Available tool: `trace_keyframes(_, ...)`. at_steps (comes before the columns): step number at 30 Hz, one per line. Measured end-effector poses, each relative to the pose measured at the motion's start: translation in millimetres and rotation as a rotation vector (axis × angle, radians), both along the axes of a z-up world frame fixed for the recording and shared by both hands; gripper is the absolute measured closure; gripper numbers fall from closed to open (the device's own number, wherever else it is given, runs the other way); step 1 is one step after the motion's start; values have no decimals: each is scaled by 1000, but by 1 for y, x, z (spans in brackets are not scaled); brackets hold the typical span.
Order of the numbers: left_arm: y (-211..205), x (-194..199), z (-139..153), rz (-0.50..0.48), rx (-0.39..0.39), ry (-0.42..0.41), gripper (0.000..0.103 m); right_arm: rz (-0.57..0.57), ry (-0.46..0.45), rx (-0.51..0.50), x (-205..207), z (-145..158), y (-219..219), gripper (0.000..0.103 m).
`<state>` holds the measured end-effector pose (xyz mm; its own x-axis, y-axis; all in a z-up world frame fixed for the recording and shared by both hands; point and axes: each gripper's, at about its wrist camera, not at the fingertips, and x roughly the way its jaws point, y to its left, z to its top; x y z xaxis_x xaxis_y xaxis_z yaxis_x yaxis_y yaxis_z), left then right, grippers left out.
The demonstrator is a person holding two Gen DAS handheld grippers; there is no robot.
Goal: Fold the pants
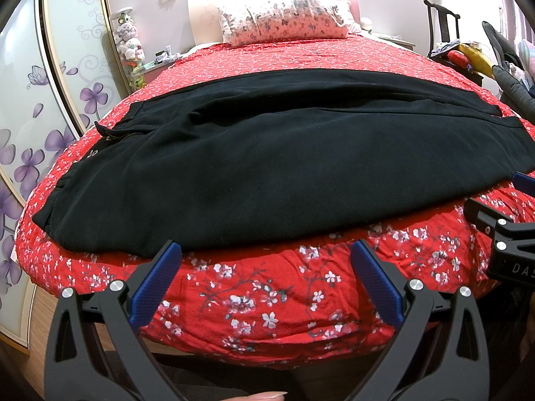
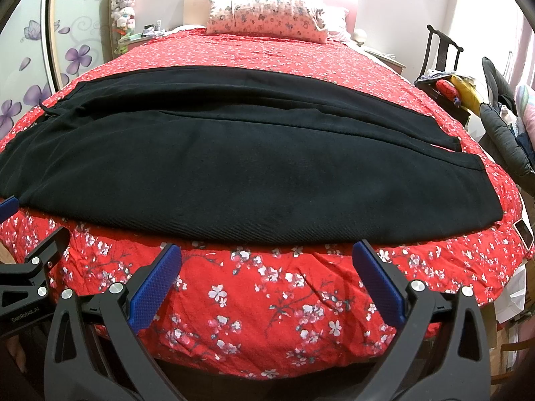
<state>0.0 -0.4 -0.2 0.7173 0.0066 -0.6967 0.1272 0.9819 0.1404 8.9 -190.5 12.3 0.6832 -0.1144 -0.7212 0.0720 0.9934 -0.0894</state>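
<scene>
Black pants (image 1: 267, 153) lie flat across the red floral bed cover, waistband at the left and leg ends at the right; they also show in the right wrist view (image 2: 254, 167). One leg lies folded over the other. My left gripper (image 1: 265, 250) is open and empty, just short of the pants' near edge. My right gripper (image 2: 267, 250) is open and empty, also just short of the near edge. The right gripper shows at the right edge of the left wrist view (image 1: 501, 230); the left gripper shows at the left edge of the right wrist view (image 2: 30, 267).
The bed (image 1: 267, 300) has a red flowered cover and a pink pillow (image 1: 284, 20) at the head. A wardrobe with purple flowers (image 1: 40, 127) stands at the left. A chair with clutter (image 2: 468, 93) stands at the right. A phone (image 2: 525, 234) lies on the bed's right edge.
</scene>
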Motion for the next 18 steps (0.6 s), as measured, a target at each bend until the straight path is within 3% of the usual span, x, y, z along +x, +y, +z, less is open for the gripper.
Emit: trace_keyframes(18, 0, 0, 0, 0, 0, 0, 2, 0, 1, 4, 1, -5, -2, 1)
